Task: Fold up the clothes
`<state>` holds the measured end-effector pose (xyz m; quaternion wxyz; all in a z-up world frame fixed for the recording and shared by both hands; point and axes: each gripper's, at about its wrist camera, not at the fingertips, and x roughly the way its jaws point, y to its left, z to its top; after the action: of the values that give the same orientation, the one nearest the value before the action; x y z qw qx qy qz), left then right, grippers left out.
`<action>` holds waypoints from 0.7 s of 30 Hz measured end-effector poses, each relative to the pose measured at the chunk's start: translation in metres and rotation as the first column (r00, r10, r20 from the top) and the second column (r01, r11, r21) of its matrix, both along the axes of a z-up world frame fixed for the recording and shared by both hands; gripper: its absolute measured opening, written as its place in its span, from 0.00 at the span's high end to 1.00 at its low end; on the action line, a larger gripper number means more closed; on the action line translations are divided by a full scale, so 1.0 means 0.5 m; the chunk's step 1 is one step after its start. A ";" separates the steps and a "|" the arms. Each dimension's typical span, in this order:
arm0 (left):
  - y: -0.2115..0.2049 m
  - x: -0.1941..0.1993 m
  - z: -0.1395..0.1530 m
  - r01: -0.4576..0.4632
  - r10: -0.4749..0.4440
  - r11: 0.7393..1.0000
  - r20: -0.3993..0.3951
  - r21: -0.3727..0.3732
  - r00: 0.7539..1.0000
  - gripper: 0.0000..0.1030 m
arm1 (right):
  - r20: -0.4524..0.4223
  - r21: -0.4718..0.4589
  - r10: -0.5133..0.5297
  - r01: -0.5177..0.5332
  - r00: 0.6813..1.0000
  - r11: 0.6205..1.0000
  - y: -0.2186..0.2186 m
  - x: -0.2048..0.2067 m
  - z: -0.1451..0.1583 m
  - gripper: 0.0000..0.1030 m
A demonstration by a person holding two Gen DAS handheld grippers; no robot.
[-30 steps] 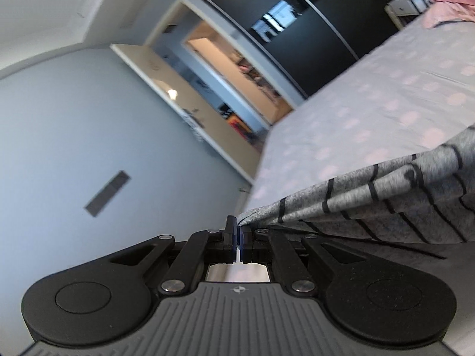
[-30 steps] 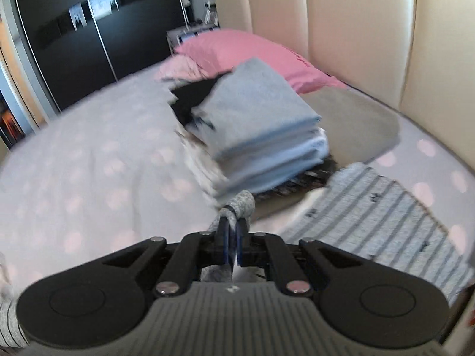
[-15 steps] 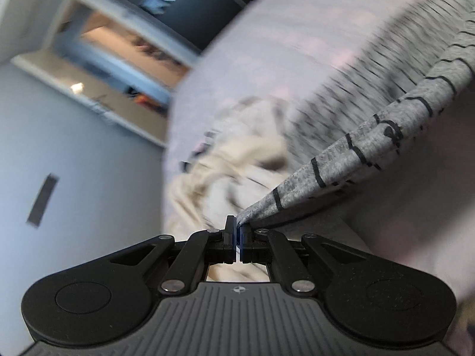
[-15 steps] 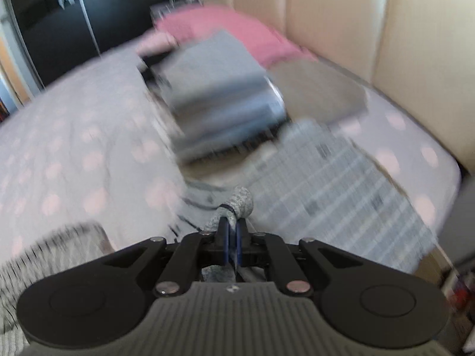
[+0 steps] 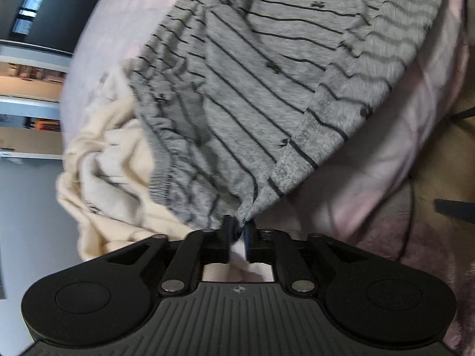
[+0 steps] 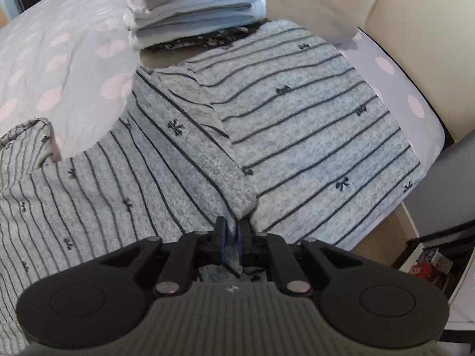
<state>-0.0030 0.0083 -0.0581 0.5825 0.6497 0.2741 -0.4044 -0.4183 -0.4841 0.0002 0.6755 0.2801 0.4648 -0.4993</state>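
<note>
A grey top with thin dark stripes and small bows [image 6: 297, 136] lies spread flat on the bed, one sleeve [image 6: 193, 136] folded diagonally across its body. My right gripper [image 6: 232, 228] points down at the sleeve's cuff end. Its jaws are opening, and the cloth still fills the narrow gap between them. In the left wrist view the same striped top [image 5: 267, 89] lies on the pale sheet. My left gripper [image 5: 237, 231] hovers at the top's corner with its jaws opening. Pale sheet shows through the gap, and the corner sits just at the tips.
A tall stack of folded blue and grey clothes [image 6: 196, 9] stands just beyond the top. A crumpled cream garment [image 5: 112, 163] lies at the left of the left view. The dotted sheet [image 6: 59, 44] stretches left. The padded headboard [image 6: 415, 23] and the bed's edge close the right side.
Both grippers came down with the striped top, which hung in the air and now lies flat on the bed. The left jaws, shut on its corner before, now stand apart; the right jaws have widened slightly.
</note>
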 end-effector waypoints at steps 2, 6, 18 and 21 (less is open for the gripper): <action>0.006 0.004 0.016 -0.009 0.007 1.000 -0.058 -0.025 0.998 0.71 | -0.020 -0.033 0.022 -0.023 1.000 0.999 0.007 0.002 0.013 0.69; 0.001 0.022 0.085 -0.055 0.026 0.988 -0.192 -0.144 0.981 0.59 | -0.040 -0.100 0.049 -0.053 0.998 0.994 0.014 -0.002 0.051 0.68; -0.170 0.164 0.195 -0.297 0.145 0.837 -0.336 -0.460 0.931 0.56 | 0.170 -0.158 0.210 -0.184 0.963 0.970 0.041 0.163 0.115 0.67; -0.216 0.205 0.189 -0.330 0.179 0.800 -0.324 -0.502 0.929 0.49 | 0.185 -0.131 0.243 -0.221 0.952 0.966 0.029 0.241 0.077 0.63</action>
<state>0.0996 -0.0995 0.0365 0.7519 0.3536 0.3062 -0.4646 -0.2980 -0.4695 0.0388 0.7870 0.2347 0.3965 -0.4103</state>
